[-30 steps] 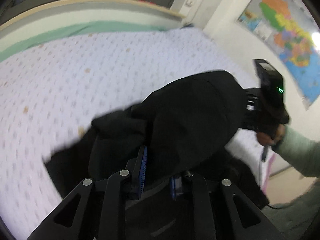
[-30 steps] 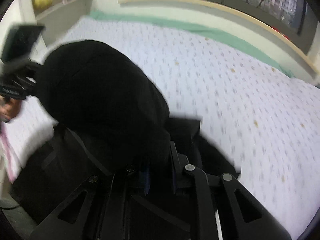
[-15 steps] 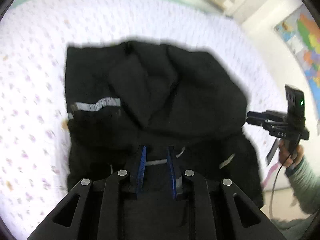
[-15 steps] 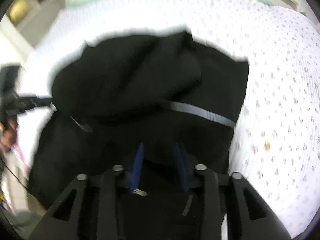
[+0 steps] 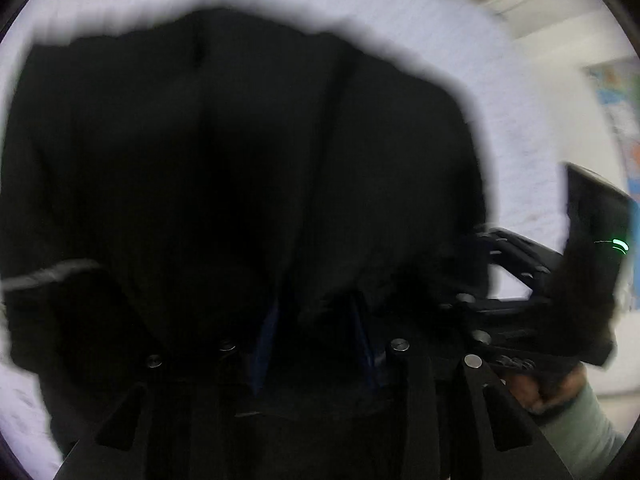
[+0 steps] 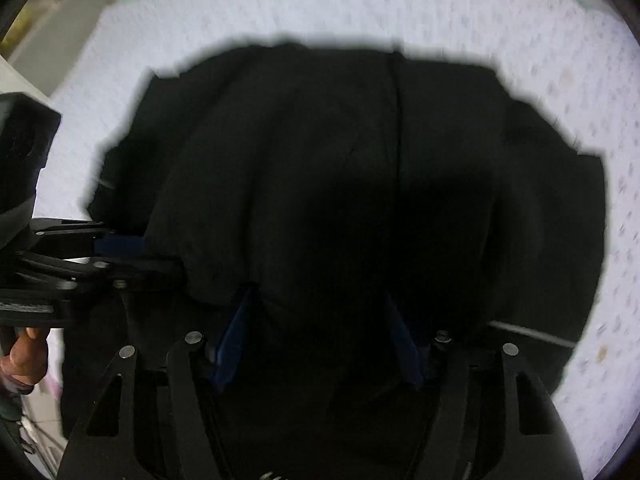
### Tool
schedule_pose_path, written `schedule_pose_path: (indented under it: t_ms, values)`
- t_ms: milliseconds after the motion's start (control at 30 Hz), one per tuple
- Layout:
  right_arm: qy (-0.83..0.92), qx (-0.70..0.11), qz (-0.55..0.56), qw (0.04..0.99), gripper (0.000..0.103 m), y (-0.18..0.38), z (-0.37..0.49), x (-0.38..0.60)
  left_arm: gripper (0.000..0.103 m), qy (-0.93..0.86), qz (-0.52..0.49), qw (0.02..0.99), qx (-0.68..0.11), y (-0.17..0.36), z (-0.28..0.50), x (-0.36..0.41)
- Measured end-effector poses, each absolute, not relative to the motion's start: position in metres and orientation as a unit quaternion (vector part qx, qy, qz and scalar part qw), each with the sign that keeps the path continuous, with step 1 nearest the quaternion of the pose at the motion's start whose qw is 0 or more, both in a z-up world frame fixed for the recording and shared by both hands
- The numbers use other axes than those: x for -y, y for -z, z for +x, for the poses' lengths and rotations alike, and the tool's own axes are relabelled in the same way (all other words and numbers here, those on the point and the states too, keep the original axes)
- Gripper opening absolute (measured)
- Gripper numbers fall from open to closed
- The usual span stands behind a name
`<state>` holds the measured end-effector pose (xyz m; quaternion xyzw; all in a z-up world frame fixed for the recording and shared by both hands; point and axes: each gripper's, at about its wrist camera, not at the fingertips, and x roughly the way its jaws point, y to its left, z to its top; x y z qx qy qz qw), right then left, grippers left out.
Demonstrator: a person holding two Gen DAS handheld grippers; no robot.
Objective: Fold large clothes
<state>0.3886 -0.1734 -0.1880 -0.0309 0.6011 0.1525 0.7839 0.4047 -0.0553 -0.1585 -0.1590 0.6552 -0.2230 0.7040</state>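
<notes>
A large black garment (image 5: 240,160) lies on the white patterned bed and fills both views; it also shows in the right wrist view (image 6: 360,180). It has thin grey reflective stripes (image 6: 532,332). My left gripper (image 5: 316,320) stands open over the garment's near edge, blue pads apart, with loose cloth between them. My right gripper (image 6: 320,320) is open wide over the same near edge. In the left wrist view the right gripper (image 5: 500,272) shows at the right; in the right wrist view the left gripper (image 6: 132,256) shows at the left.
The bed (image 6: 400,8) has a white sheet with small marks and a green strip at its far edge. A wall map (image 5: 624,120) hangs at the right. Shelving (image 6: 52,12) stands beyond the bed's left corner.
The lifted garment came down folded onto the bed. Both grippers, shut on the cloth a second ago, have opened, and the views have moved closer to the garment.
</notes>
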Motion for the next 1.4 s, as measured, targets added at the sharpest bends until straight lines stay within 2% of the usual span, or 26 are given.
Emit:
schedule_pose_path:
  t_ms: [100,300,367,467,567,767,833,900,967,1133,1233,1400]
  values:
    - [-0.140,-0.595,-0.040,0.791,0.067,0.187,0.384,0.165,0.033,0.212,-0.205,0.701,-0.649,0.162,0.407,0.045]
    - [-0.185,-0.541,-0.023,0.820,0.066,0.134,0.339,0.162,0.033,0.261,-0.195,0.739,-0.590,0.104,0.361,0.031]
    - [-0.194,-0.534,-0.025,0.822,0.066,0.133,0.321,0.152,0.033,0.274,-0.199,0.747,-0.573,0.093,0.345,0.027]
    - [-0.165,-0.586,-0.063,0.791,0.062,0.184,0.329,0.131,0.035,0.224,-0.168,0.737,-0.616,0.123,0.344,0.032]
    - [-0.155,-0.597,-0.051,0.785,0.061,0.203,0.327,0.126,0.035,0.203,-0.195,0.707,-0.648,0.154,0.344,0.036]
    - [-0.176,-0.570,-0.011,0.802,0.062,0.155,0.279,0.151,0.035,0.237,-0.194,0.743,-0.595,0.088,0.284,-0.007]
    - [-0.171,-0.564,-0.010,0.808,0.062,0.146,0.252,0.169,0.040,0.225,-0.185,0.758,-0.584,0.069,0.251,-0.033]
    - [-0.163,-0.570,0.008,0.805,0.062,0.146,0.240,0.200,0.056,0.194,-0.199,0.765,-0.581,0.063,0.205,-0.077]
    - [-0.134,-0.585,0.020,0.800,0.062,0.151,0.222,0.227,0.058,0.160,-0.212,0.765,-0.586,0.063,0.181,-0.104]
    - [-0.076,-0.621,0.089,0.775,0.062,0.153,0.160,0.312,0.058,0.094,-0.288,0.728,-0.615,0.112,0.112,-0.155]
    - [-0.051,-0.635,0.134,0.759,0.062,0.164,0.124,0.349,0.058,0.100,-0.326,0.693,-0.635,0.144,0.098,-0.159]
    - [-0.032,-0.654,0.164,0.738,0.062,0.182,0.088,0.376,0.058,0.089,-0.325,0.670,-0.661,0.168,0.080,-0.151]
